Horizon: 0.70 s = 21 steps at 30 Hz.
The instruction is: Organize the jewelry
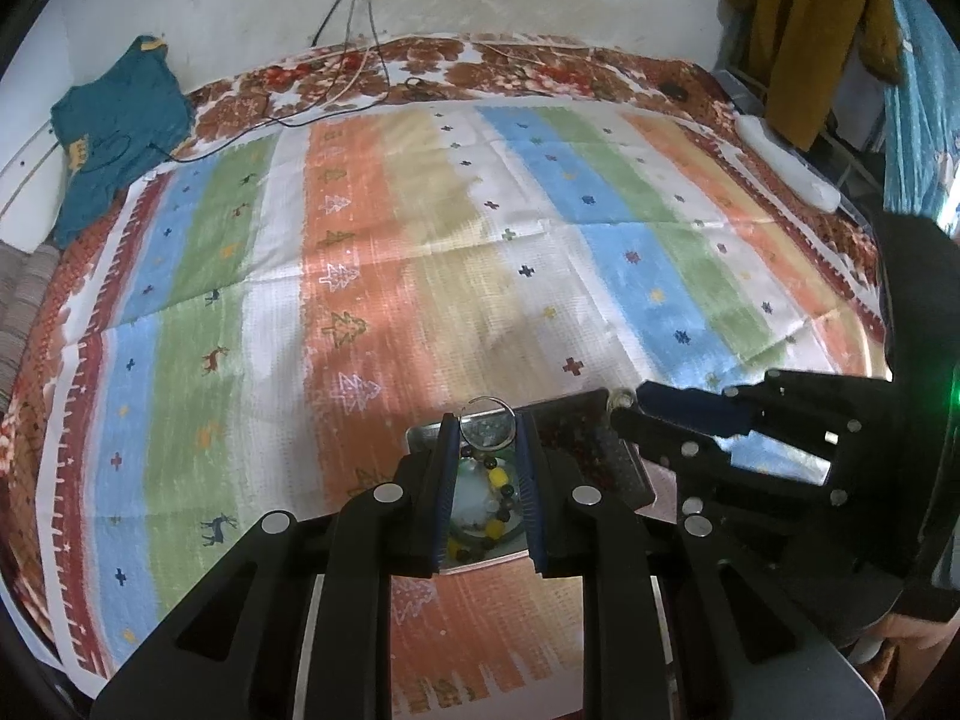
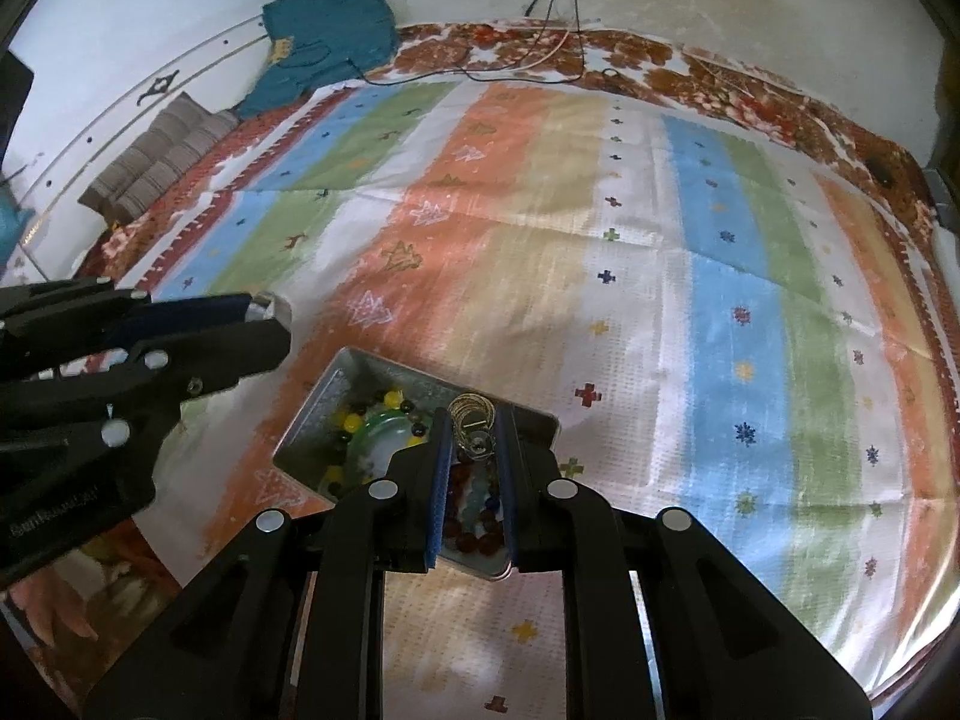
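My left gripper (image 1: pixel 487 423) is shut on a thin silver hoop (image 1: pixel 489 420), which sticks up past its fingertips. Below it a metal tray (image 1: pixel 420 438) holds a green bangle (image 1: pixel 480 510) and yellow and dark beads; dark red beads (image 1: pixel 576 441) fill its right part. My right gripper (image 2: pixel 472 420) hovers over the tray (image 2: pixel 336 381) with a bundle of thin gold rings (image 2: pixel 471 411) between its tips, touching both pads. Red and blue beads (image 2: pixel 477 516) lie under it, the bangle (image 2: pixel 375 426) to its left. The left gripper (image 2: pixel 279 321) comes in from the left, the right gripper (image 1: pixel 627 408) from the right.
The tray sits on a striped cloth (image 1: pixel 420 228) spread over a bed. A teal garment (image 1: pixel 117 126) and cables (image 1: pixel 336 102) lie at the far edge. A white power strip (image 1: pixel 786 162) and a hanging mustard garment (image 1: pixel 804 30) are far right. A striped cushion (image 2: pixel 156 156) lies at the left; a person's hand (image 2: pixel 54 612) shows bottom left.
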Available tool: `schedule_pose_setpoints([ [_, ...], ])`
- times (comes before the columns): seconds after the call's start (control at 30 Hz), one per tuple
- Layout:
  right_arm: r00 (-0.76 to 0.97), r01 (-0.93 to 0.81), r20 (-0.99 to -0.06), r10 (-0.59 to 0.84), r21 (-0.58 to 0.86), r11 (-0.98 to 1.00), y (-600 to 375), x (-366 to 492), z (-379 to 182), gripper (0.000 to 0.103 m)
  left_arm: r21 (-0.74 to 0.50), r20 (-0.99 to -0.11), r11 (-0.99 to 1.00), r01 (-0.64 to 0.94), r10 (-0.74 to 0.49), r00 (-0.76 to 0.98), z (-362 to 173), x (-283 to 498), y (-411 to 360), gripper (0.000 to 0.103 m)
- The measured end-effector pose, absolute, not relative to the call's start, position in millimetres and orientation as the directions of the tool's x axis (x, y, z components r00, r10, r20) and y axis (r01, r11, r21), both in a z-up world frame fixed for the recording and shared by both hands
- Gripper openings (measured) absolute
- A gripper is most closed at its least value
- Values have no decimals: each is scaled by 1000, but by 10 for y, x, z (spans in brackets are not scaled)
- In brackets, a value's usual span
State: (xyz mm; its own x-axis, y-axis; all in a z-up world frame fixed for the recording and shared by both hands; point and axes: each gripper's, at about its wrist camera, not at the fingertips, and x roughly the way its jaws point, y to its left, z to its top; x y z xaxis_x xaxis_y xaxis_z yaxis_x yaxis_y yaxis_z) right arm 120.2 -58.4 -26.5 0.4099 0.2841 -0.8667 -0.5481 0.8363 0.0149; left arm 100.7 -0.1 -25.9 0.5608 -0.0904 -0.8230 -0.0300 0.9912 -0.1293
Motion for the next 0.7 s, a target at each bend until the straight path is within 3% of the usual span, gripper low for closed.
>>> schedule_pose_setpoints([
  [0.07, 423, -547, -863, 276, 0, 837, -578, 1185, -254, 33, -142, -821, 989, -38, -97, 562, -247, 1008, 23, 22],
  [0.27, 434, -534, -861, 266, -8, 845, -634, 1156, -232, 38, -160, -819, 986, -53, -103, 565, -230, 1008, 69, 27],
  [0.43, 462, -512, -846, 267, -8, 859, -750, 1069, -149, 51, -158, -814, 986, -56, -98, 572, -221, 879, 92, 35],
  [0.57, 485, -503, -824, 293, 11, 864, -828, 1005, -37, 60, -167, -810, 984, -55, -105, 576, -223, 748, 115, 49],
  [0.7, 546, -483, -782, 301, -1, 875, -879, 980, 165, 72, -165, -803, 985, -54, -102, 588, -212, 639, 133, 57],
])
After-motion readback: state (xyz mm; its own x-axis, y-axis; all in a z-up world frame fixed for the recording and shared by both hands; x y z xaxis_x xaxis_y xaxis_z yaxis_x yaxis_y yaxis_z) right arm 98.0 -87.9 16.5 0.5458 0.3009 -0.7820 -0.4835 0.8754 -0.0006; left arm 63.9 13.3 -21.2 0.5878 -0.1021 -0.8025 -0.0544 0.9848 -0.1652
